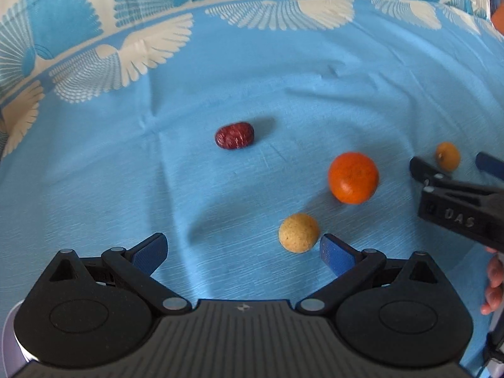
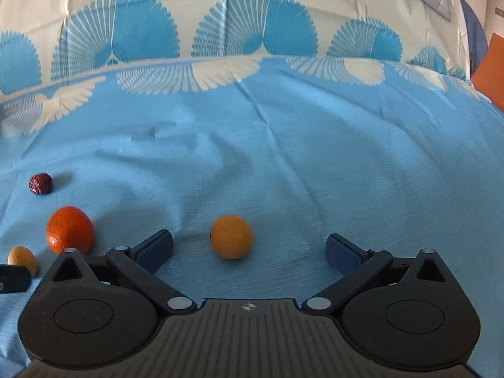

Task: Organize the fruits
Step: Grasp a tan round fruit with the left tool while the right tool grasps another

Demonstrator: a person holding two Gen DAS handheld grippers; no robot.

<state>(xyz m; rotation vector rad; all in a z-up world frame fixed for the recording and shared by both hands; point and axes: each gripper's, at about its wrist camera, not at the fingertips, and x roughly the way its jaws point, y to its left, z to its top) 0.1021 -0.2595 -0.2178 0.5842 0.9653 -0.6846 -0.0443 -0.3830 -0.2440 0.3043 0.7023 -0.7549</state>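
Four fruits lie loose on the blue cloth [image 1: 252, 72], and what matters is which pair of fingers has which fruit in front of it; the right gripper [image 2: 249, 249] has its fingers spread wide and empty, and the small yellow-orange fruit [image 2: 231, 236] sits just ahead of the tips, a little toward the left finger of the gap, so a short push forward would bring it between them; it looks nearly round, so I judge no turning of the wrist is needed. The left gripper [image 1: 242, 252] is likewise wide and empty; the pale speckled fruit [image 1: 298, 232] lies just beside its right finger [image 1: 335, 256], off centre, not in the gap; the big orange [image 1: 352, 178] is farther out and to the right of that finger; the dark red wrinkled fruit [image 1: 234, 135] lies well ahead, roughly on the centre line, its long axis running across the fingers. So the right hand looks nearer its catch; the left would have to shift rightward first.
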